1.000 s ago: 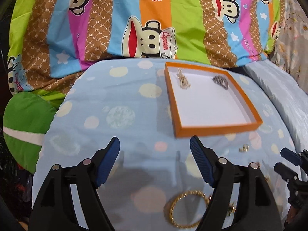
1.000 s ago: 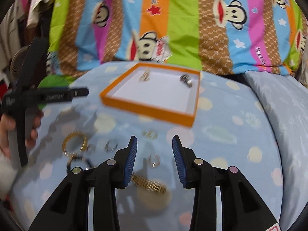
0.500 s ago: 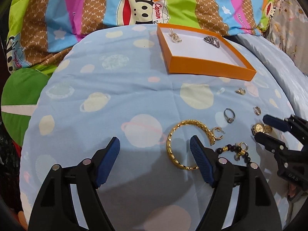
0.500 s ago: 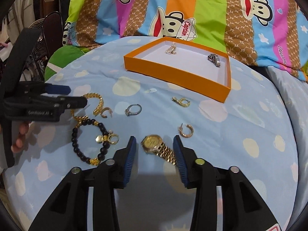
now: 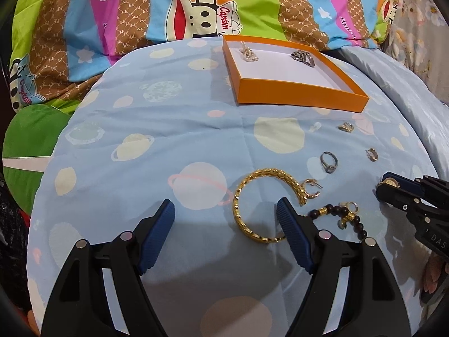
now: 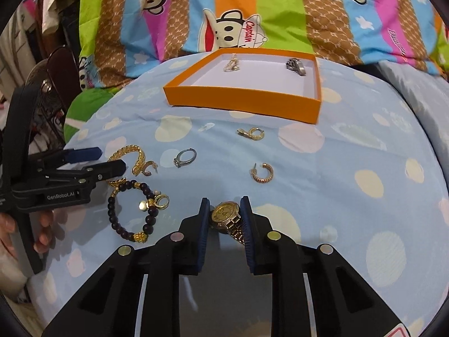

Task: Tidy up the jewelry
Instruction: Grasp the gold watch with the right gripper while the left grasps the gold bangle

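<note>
right tongs (image 6: 224, 210) have just been closing; the blue pads now sit against both sides of the gold-faced wristwatch with metal link band (image 6: 226, 216), low on the light blue planet-print bedsheet (image 6: 350, 154). the watch band trails back under the right pad.

left tongs (image 5: 226, 216) stand wide open, nothing between the pads, only bare sheet there. the right pad's tip overlaps the rim of the gold braided open bangle (image 5: 263, 196) in view; i cannot tell if it touches.

loose pieces on the sheet, from my right camera: dark bead bracelet with gold charms (image 6: 134, 210) to the left of the watch, a small gold hoop earring (image 6: 147, 165) just beside the bangle's end, a silver ring with a stone (image 6: 185, 157) in the middle, a gold hoop earring with a post (image 6: 262, 172) just ahead of the watch, a gold clip earring (image 6: 251, 133) nearer the box.

shallow orange cardboard box with white floor (image 6: 244, 102) lies at the far side of the sheet, its near wall facing me. inside, at the far wall: a pale gold tangled chain piece (image 6: 232, 64) left, a dark silver wide ring (image 6: 294, 66) right. most of the box floor is bare.

open sheet right of the watch and between the earrings and the box wall. the bed surface curves away at the left and right edges; a striped cartoon-monkey blanket (image 6: 252, 14) rises behind the box.
</note>
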### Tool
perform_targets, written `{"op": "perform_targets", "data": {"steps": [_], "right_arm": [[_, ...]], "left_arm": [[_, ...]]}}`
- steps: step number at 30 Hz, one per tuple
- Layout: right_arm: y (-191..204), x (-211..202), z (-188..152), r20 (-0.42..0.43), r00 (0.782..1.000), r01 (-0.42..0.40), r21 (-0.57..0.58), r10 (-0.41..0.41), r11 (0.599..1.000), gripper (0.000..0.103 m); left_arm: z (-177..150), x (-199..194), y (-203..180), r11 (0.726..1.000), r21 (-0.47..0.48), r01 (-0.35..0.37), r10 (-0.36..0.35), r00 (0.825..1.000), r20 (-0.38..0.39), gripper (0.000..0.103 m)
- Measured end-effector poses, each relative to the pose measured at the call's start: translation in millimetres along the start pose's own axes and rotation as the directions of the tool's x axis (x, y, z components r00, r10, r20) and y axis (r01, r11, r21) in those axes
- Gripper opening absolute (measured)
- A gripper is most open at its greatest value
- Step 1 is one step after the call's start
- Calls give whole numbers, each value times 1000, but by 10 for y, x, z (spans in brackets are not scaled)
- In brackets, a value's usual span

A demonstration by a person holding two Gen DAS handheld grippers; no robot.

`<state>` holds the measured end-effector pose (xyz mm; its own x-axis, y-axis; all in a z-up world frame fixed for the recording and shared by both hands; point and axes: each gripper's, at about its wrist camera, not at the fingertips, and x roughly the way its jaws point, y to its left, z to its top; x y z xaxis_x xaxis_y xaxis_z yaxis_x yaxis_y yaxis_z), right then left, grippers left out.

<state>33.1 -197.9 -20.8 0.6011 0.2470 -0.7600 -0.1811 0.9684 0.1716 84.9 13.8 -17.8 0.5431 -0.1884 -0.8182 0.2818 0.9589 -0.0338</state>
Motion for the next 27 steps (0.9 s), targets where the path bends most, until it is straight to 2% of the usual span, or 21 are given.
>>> {"op": "perform_targets", "data": {"steps": [3,5,6,9,14,19,22,24,27], "right_arm": [[16,-13,-23,10,1000,16,27,-16,1000,20],[16,-37,-24,21,1000,17,44,-18,999,20],[13,-57,-22,28,1000,13,54,-14,998,20],[-7,-91,-21,39,999,10,70,-13,997,20],[-27,-93,-26,43,999,13,85,-17,996,20],[-18,-91,-31,42,999,12,85,-16,996,20],[-18,-91,-31,44,999,12,85,-16,996,20],[-17,-93,-32,45,999,12,86,-16,996,20],[-17,-97,-33,49,999,12,87,-17,996,20]], "left_arm": [[-5,14,-40,1000,6,-19,19,1000,11,70],[5,2,-46,1000,-1,-8,8,1000,16,63],[13,-11,-45,1000,-8,9,-9,1000,16,63],[35,-48,-55,999,-21,50,-49,999,19,64],[90,-15,-118,998,-41,53,-52,999,13,72],[110,38,-206,998,-31,59,-60,998,-2,72],[81,64,-235,999,-12,32,-32,1000,2,66],[77,54,-211,999,-18,32,-31,999,6,58],[74,37,-166,998,-28,50,-50,999,5,54]]}}
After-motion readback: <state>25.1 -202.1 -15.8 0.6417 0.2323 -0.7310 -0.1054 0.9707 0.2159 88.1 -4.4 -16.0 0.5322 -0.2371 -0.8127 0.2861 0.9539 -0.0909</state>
